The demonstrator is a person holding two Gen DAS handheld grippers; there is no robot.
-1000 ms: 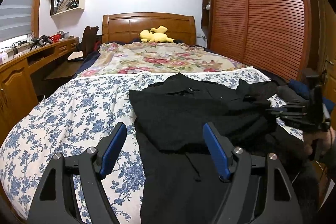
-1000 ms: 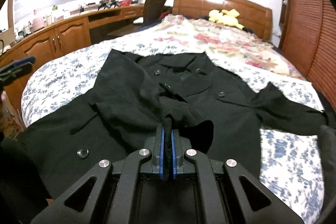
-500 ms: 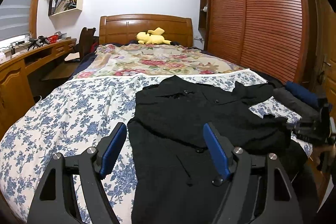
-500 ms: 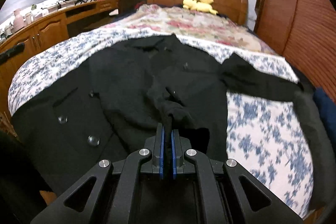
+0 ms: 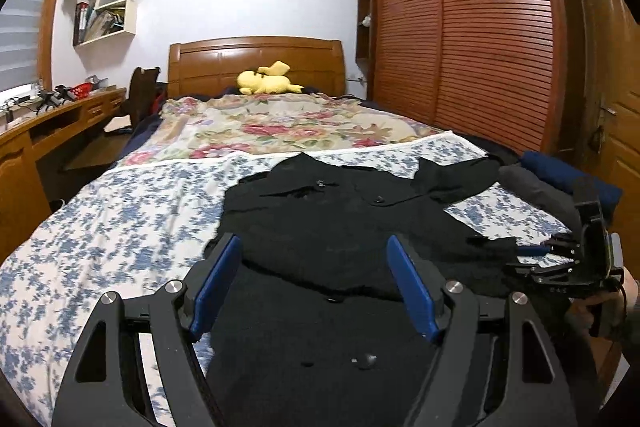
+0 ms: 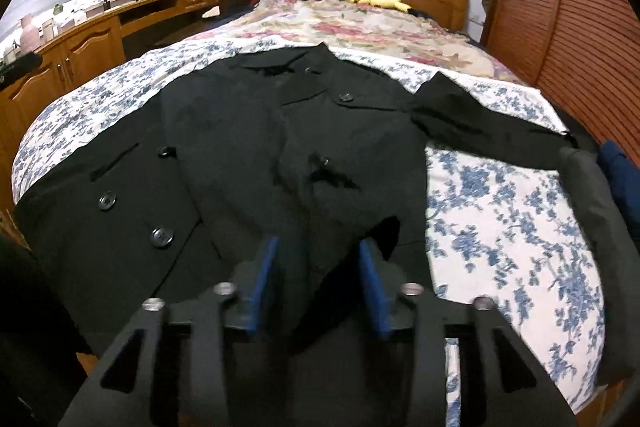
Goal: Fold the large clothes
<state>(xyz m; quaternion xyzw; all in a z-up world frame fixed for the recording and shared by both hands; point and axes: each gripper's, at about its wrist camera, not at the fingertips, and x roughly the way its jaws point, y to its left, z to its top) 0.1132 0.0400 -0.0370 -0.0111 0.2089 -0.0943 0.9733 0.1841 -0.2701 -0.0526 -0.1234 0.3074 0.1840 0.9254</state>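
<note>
So the black coat [image 6: 248,147] lies flat on the bed [image 6: 500,211], collar toward the headboard, one sleeve [image 6: 480,125] still flung out to the right. The folded-in cuff sits between the right claw [image 6: 318,277] pads as its jaws open, not pinched. Left claw [image 5: 316,283] hovers wide open and empty over the hem, so the right one's nearer that loose sleeve.

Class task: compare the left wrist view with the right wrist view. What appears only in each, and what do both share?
Only the left wrist view: the open left gripper, the right gripper from outside, and a door handle. Only the right wrist view: the right gripper's blue pads opening, black cloth between them, and wooden cabinet doors. Both: the black buttoned coat, the floral bedspread, and the yellow plush toy.
</note>
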